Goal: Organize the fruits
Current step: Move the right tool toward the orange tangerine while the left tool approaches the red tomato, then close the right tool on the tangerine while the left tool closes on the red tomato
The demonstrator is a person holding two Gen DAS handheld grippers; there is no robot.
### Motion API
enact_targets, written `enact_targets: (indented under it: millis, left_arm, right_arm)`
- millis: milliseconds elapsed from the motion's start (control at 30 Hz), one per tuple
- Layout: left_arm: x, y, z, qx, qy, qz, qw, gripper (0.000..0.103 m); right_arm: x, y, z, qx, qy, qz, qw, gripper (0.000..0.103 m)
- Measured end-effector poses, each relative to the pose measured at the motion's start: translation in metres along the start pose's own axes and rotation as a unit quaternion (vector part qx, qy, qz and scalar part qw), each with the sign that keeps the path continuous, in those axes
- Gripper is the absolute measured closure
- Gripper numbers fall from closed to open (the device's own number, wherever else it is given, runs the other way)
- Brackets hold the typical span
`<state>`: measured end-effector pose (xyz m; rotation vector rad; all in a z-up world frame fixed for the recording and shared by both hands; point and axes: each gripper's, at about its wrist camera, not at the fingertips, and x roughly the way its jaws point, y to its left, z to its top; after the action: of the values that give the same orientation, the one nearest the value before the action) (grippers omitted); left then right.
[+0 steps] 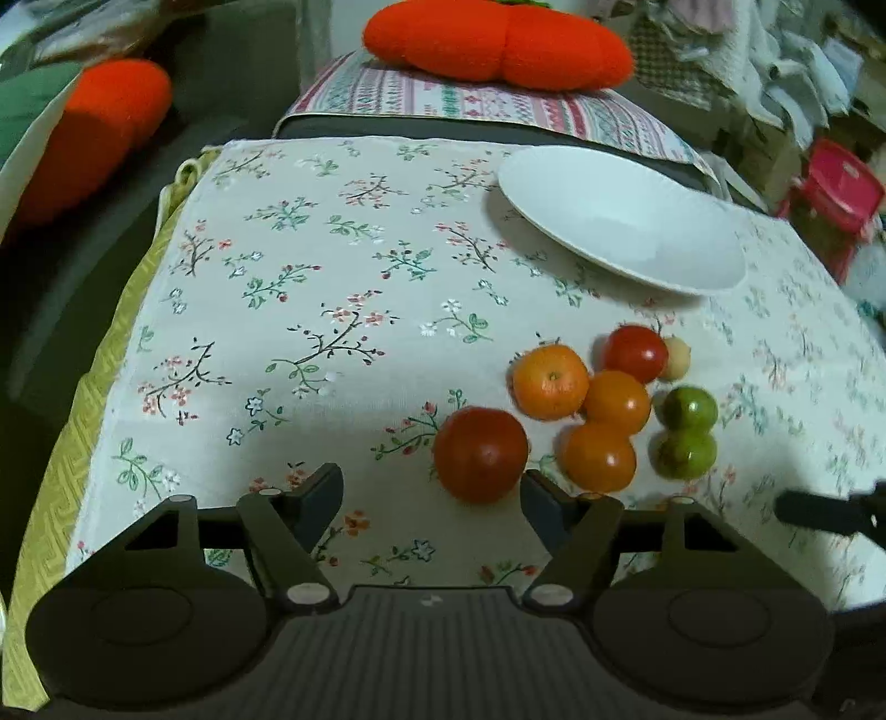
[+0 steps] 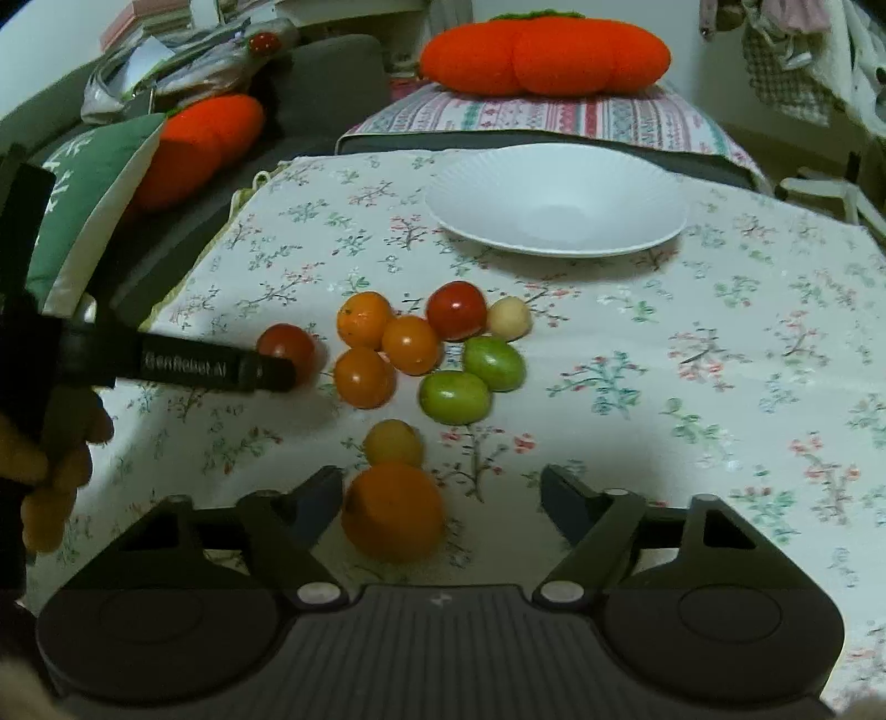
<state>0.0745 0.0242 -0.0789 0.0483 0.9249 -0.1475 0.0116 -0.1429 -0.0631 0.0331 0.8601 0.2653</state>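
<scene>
Several small fruits lie clustered on the floral cloth. A red tomato (image 1: 480, 454) sits just inside my open left gripper (image 1: 432, 487), close to its right finger (image 1: 545, 498); the same tomato shows in the right wrist view (image 2: 287, 348) beside the left gripper's finger (image 2: 221, 368). Behind it lie orange fruits (image 1: 550, 381), another red tomato (image 1: 635, 353), two green fruits (image 1: 689, 410) and a pale one (image 1: 675, 357). My right gripper (image 2: 443, 493) is open; an orange fruit (image 2: 394, 510) lies between its fingers near the left finger, a small yellow fruit (image 2: 393, 442) just beyond. An empty white plate (image 2: 554, 199) stands behind.
The cloth-covered table (image 2: 720, 360) drops off at its left edge (image 1: 111, 354). Orange plush cushions (image 2: 545, 52) and a green pillow (image 2: 83, 194) lie on a sofa behind and to the left. Clutter stands at the far right (image 1: 830, 194).
</scene>
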Motion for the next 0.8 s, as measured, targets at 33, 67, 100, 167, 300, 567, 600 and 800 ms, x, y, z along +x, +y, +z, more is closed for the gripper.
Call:
enact_targets:
  millis: [33,67,100,167,300,567,600,800]
  left_arm:
    - [0.002,0.002,0.001,0.0,0.0,-0.003,1.0,0.053]
    - [0.003,0.003,0.001,-0.004,0.001,-0.008,1.0,0.054]
    - [0.003,0.005,0.002,-0.008,0.002,-0.015,0.9999,0.056]
    - [0.004,0.004,0.004,-0.01,-0.001,-0.025,0.9996,0.058]
    - [0.008,-0.004,0.004,0.014,-0.007,-0.027,0.9995,0.066]
    - [0.022,-0.013,0.009,0.039,-0.015,-0.024,0.9988,0.087]
    - [0.023,-0.014,0.009,0.043,-0.017,-0.023,0.9987,0.087]
    - [0.018,-0.013,0.011,0.044,-0.02,-0.029,0.9984,0.087]
  right_arm:
    - [0.001,0.003,-0.001,-0.007,-0.002,0.001,1.0,0.033]
    - [0.002,0.006,-0.002,-0.017,0.0,-0.002,1.0,0.033]
    - [0.004,0.009,-0.004,-0.03,0.006,-0.004,1.0,0.034]
    - [0.004,0.015,-0.006,-0.046,0.012,-0.005,0.999,0.036]
    - [0.01,0.012,-0.01,-0.048,0.012,-0.01,0.999,0.045]
    - [0.008,0.008,-0.005,-0.051,0.026,0.01,0.998,0.065]
    - [0.008,0.007,-0.004,-0.049,0.029,0.012,0.998,0.065]
    - [0.01,0.005,0.0,-0.041,0.046,0.028,0.998,0.066]
